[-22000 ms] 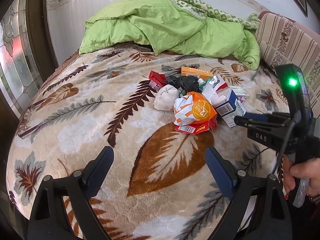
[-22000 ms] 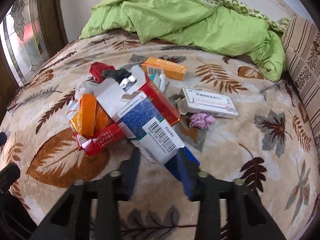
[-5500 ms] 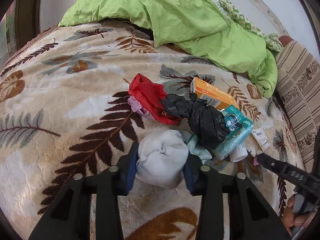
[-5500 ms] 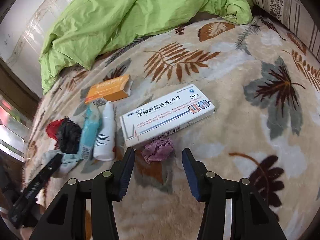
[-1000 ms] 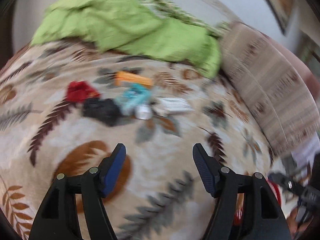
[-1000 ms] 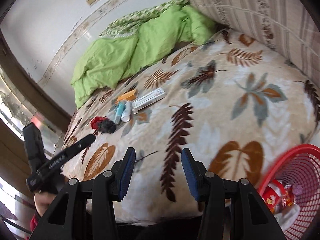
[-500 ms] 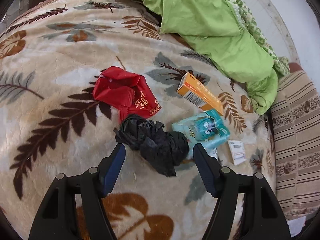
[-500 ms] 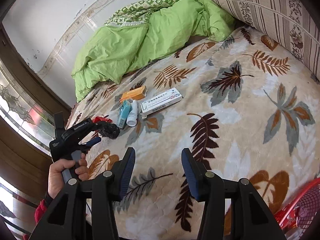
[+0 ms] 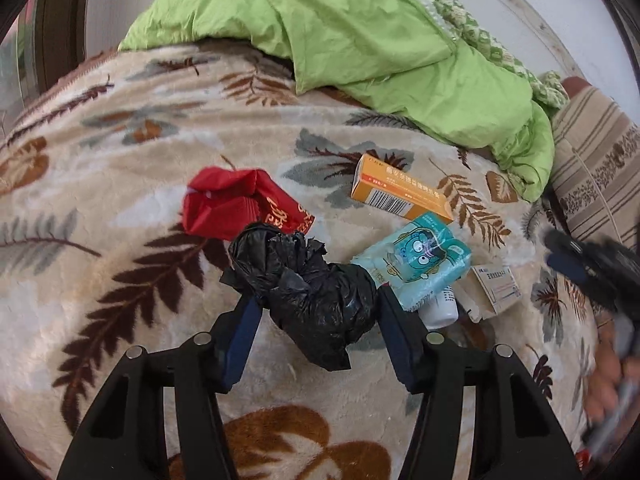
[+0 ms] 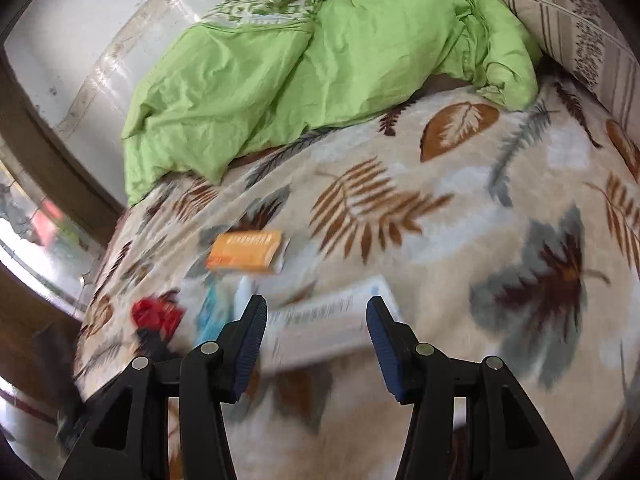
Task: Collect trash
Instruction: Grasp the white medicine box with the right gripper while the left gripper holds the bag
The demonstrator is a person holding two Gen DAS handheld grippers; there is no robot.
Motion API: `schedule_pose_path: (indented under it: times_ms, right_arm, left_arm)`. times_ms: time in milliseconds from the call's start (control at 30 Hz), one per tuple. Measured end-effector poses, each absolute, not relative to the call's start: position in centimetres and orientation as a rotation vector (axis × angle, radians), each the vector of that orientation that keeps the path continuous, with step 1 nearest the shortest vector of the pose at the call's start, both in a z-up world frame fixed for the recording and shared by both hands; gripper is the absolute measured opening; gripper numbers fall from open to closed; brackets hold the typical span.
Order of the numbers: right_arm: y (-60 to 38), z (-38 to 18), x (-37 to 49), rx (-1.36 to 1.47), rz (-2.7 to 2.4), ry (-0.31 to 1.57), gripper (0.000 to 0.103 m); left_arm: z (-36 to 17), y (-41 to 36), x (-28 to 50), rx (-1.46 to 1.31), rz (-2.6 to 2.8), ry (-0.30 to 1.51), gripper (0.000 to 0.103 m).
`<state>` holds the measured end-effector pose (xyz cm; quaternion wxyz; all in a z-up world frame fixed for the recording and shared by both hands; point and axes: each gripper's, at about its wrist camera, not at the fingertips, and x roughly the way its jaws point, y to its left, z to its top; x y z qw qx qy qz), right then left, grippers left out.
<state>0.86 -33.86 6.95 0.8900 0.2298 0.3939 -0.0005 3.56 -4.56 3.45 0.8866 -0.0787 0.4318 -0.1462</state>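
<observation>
While the left gripper straddles the crumpled black plastic bag on the leaf-patterned blanket, its blue-padded jaws stand spread on either side of the bag, the pads close to it, though actual contact cannot be made out. Just behind the bag lies a red crumpled wrapper touching its far edge. To the bag's right sits a teal tissue pack with a cartoon face, and an orange medicine box lies beyond that. A small white bottle pokes out from under the tissue pack, beside the flap of a white medicine box. The green duvet is heaped at the far side of the bed, next to a striped cushion. From the right wrist view, the right gripper hovers with its jaws released and nothing between them, above the blurred white box; the orange box lies farther off.
</observation>
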Motion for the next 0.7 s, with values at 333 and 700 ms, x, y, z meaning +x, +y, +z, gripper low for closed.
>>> schedule_pose_path:
  times_ms: [333,700]
  right_arm:
    - [-36.1,1.0,8.3,0.51,0.017,1.02,0.055]
    - [-29.6,0.5,-3.5,0.579,0.294,1.149,0.059]
  left_arm:
    - [4.7,-3.3,3.4,-0.173,-0.332,0.867,0.057]
    - [5.5,-2.6,2.8,-0.179,-0.332,0.836,0.057]
